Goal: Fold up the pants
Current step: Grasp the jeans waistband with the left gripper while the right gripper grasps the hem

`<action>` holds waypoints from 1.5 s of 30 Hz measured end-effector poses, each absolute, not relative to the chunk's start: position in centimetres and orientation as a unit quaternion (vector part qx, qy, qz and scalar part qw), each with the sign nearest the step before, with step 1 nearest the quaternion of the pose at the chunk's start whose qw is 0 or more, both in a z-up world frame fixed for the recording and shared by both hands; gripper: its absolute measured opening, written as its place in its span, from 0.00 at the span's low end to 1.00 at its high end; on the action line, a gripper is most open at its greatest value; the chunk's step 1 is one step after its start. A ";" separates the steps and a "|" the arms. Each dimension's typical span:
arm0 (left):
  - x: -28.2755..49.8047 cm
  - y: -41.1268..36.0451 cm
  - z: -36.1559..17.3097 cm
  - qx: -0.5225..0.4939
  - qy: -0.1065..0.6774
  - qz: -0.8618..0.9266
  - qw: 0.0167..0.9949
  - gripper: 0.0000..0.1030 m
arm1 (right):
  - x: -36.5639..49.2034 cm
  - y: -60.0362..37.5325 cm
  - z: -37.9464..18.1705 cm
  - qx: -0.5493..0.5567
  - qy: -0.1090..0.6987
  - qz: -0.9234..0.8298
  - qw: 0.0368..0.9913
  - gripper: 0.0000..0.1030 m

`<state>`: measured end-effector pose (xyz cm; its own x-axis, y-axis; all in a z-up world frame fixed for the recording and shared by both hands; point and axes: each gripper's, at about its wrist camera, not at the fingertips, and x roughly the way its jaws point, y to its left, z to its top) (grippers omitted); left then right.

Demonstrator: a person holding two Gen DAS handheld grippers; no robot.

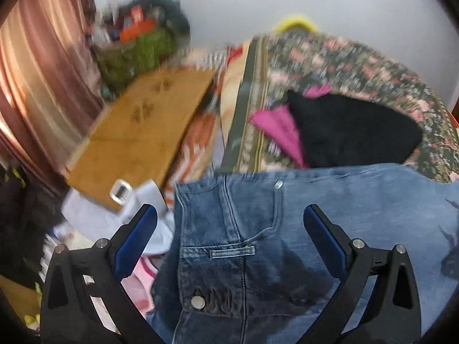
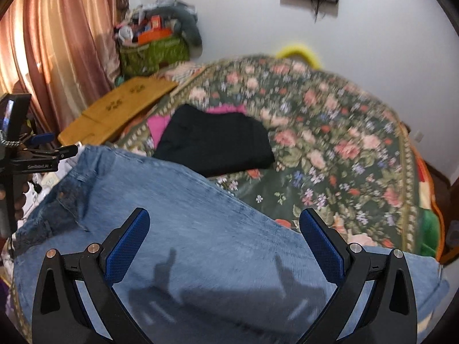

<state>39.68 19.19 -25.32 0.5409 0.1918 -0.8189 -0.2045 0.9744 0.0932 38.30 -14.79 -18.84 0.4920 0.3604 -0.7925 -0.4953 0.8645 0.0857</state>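
Both my grippers are spread wide, holding nothing: left gripper (image 1: 231, 229) hovers over the waistband, right gripper (image 2: 223, 235) over the leg. The jeans (image 2: 178, 200) lie flat on the floral blanket (image 2: 330, 132), I guess so I can grab both ends. A black garment (image 2: 215, 140) sits just beyond the jeans. Motion blur smears everything past them; hems are cut off.

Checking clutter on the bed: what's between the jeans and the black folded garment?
Right wrist view: mostly bare floral bedspread. The black garment lies just beyond the jeans, a pink cloth peeking out beneath it.
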 end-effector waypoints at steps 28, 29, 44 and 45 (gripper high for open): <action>44.6 24.6 -33.6 -0.175 0.573 0.074 0.797 0.08 | 44.3 -12.3 -27.2 -0.075 0.568 0.311 0.758 0.14; 44.4 24.4 -33.2 -0.167 0.571 0.076 0.800 0.07 | 44.2 -12.4 -27.2 -0.073 0.568 0.310 0.759 0.12; 40.5 21.5 -19.0 -0.088 0.451 0.063 0.886 0.05 | 40.2 -14.7 -15.7 -0.080 0.452 0.296 0.838 0.07; 40.0 21.4 -18.9 -0.088 0.453 0.063 0.885 0.05 | 39.5 -14.8 -15.4 -0.079 0.451 0.298 0.837 0.07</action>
